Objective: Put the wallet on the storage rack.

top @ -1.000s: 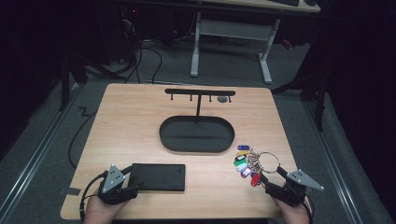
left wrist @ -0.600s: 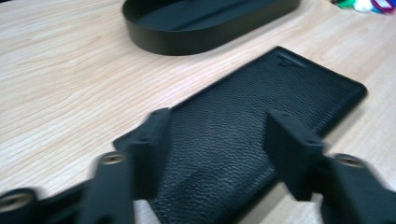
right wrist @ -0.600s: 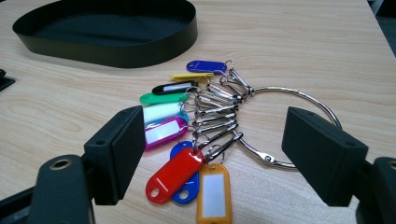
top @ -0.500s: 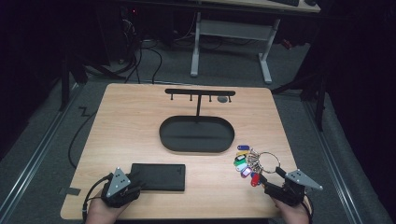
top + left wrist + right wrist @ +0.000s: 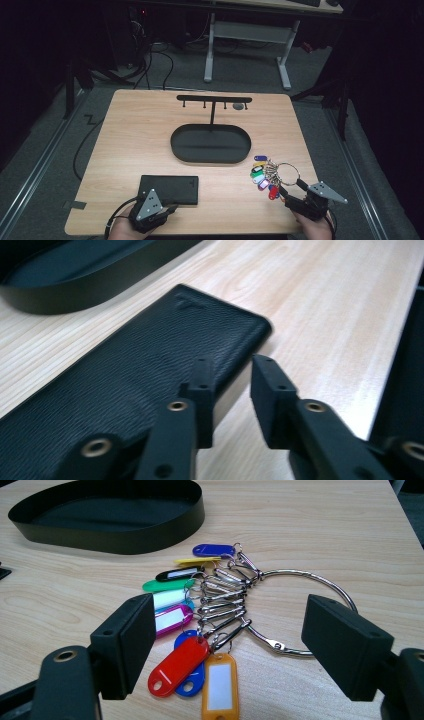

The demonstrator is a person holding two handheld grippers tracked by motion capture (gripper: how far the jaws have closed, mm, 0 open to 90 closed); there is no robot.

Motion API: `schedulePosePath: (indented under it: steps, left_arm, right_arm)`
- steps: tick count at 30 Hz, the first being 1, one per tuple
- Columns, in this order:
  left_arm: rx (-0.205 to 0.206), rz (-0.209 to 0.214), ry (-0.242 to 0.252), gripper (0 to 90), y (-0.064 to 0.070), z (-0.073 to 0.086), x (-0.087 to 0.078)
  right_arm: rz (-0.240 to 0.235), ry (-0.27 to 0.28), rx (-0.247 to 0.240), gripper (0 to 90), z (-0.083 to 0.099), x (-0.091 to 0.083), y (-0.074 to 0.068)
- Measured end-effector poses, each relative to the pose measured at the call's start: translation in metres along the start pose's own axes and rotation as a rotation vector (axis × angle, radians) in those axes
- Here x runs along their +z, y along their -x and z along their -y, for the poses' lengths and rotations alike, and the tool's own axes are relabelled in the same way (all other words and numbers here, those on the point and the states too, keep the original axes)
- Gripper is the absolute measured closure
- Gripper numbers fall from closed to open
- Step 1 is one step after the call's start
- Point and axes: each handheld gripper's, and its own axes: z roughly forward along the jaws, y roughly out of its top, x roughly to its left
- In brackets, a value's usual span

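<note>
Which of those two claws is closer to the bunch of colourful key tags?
The right claw, open, sits just in front of the key tags. The left claw is across the table at the black wallet.

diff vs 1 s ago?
The left claw moved right and forward along the table's near edge, up to the wallet; its jaws stand slightly apart at the wallet's edge, not yet closed on it. The right claw stayed open just short of the key ring. Wallet, key ring, tray and rack haven't moved.

A black oval tray (image 5: 210, 145) beneath a hook rack (image 5: 214, 99).
</note>
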Motion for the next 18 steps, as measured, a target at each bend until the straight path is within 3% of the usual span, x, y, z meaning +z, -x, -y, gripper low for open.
schedulePosePath:
  steps: [9,18]
  left_arm:
    - [0.026,0.056,-0.052,86.9,0.013,-0.007,0.02]
    - [0.079,0.042,-0.102,88.1,0.016,-0.015,0.041]
  right_arm:
    - [-0.004,-0.004,-0.004,22.0,0.0,0.002,0.0]
    - [-0.007,-0.012,-0.006,22.3,0.0,0.004,-0.001]
